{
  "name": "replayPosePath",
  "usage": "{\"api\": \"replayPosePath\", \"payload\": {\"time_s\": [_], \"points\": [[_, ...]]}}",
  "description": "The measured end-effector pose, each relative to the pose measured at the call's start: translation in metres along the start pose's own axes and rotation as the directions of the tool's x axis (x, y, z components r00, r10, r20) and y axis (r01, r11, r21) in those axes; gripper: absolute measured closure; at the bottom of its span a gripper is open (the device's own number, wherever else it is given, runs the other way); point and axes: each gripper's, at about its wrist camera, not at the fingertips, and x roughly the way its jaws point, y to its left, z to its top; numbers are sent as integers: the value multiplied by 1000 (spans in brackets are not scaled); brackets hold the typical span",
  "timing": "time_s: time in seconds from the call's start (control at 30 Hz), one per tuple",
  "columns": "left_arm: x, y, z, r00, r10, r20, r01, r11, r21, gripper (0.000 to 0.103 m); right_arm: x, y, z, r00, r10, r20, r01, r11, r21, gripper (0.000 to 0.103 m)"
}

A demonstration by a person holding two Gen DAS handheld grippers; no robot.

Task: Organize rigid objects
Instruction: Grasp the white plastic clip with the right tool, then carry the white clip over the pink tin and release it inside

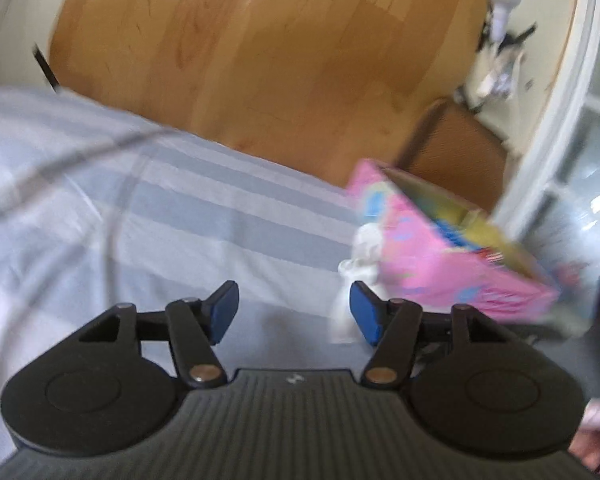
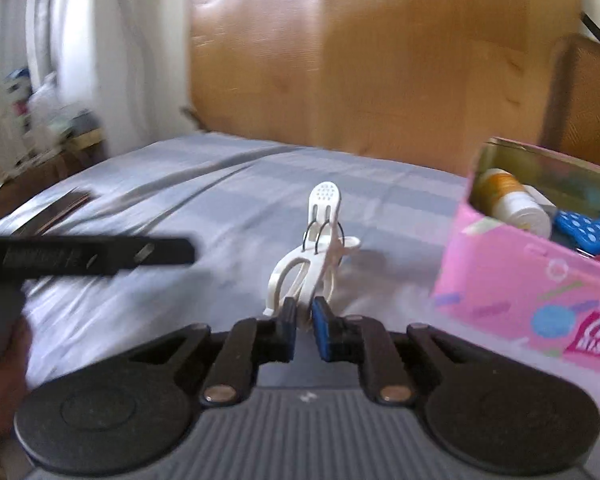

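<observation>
A: In the left wrist view, what is showing?

B: The left gripper (image 1: 294, 312) is hanging over the striped bedsheet (image 1: 160, 220) with its blue pads apart and nothing between them. A white clothes peg (image 1: 360, 264), blurred, is lying just past the right pad, touching the pink tin box (image 1: 440, 268) standing open at the right. Wooden floor (image 1: 260, 60) is lying beyond.

A: And the right wrist view?

B: The right gripper (image 2: 305, 326) is clamping the near end of the white clothes peg (image 2: 314, 248), which is standing up tilted from the sheet. The pink tin box (image 2: 520, 292) is sitting to the right, holding a white bottle (image 2: 512, 200) and blue pieces (image 2: 588, 228). The other gripper's black body (image 2: 92, 256) is reaching in from the left.
</observation>
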Motion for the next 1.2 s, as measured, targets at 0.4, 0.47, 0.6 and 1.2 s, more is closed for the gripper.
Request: {"api": "replayPosePath", "payload": {"time_s": [0.4,0.47,0.6,1.2], "points": [[14,-38,6,997,5,-75,0,997,71,40,-38,3,-19,999,-1,52,3,1000,-27,95],[13,-31,8,997,5,-78,-1,999,45,40,-45,-17,-19,998,-19,51,17,999,38,89],[9,-22,9,995,-27,-101,25,999,-24,40,-65,-49,-24,995,-14,98,-1,990,143,83],[48,-82,-4,963,-118,-243,161,973,165,103,-30,-34,-21,997,-43,62,48,995,-86,96]]}}
